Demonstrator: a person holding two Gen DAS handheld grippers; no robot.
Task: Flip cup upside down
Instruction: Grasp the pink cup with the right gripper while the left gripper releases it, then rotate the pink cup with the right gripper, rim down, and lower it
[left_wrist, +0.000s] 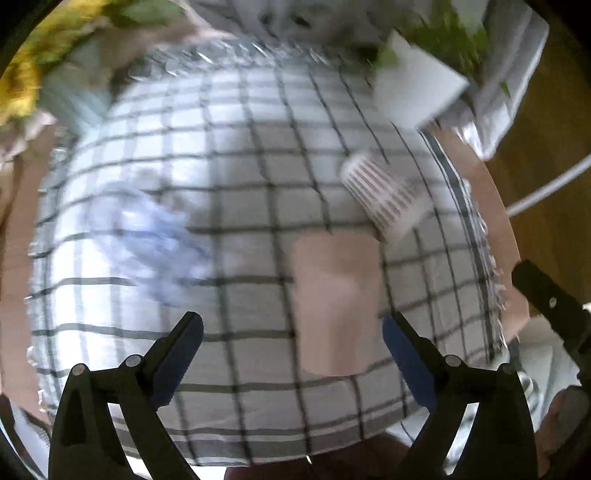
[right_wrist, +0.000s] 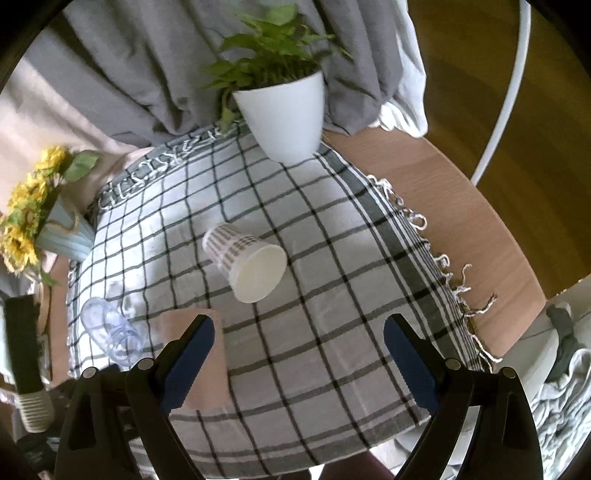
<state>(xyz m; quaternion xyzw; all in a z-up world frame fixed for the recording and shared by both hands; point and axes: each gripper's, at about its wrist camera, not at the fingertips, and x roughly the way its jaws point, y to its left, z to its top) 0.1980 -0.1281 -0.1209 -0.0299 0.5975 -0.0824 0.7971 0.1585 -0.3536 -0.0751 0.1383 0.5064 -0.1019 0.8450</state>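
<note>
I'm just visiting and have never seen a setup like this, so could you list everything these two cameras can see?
striped paper cup: one, white with grey stripes, on its side mid-cloth.
clear plastic cup: one, transparent, on its side at the cloth's left edge.
tan cup: one, beige, on the cloth between the other two cups.
checked cloth: one, white and grey, covering the table.
potted plant: one, green in a white pot, far end.
sunflowers: one bunch, yellow, pale blue vase, left.
wooden table: one, light brown.
left gripper: black, blue pads, open.
right gripper: same, open.
</note>
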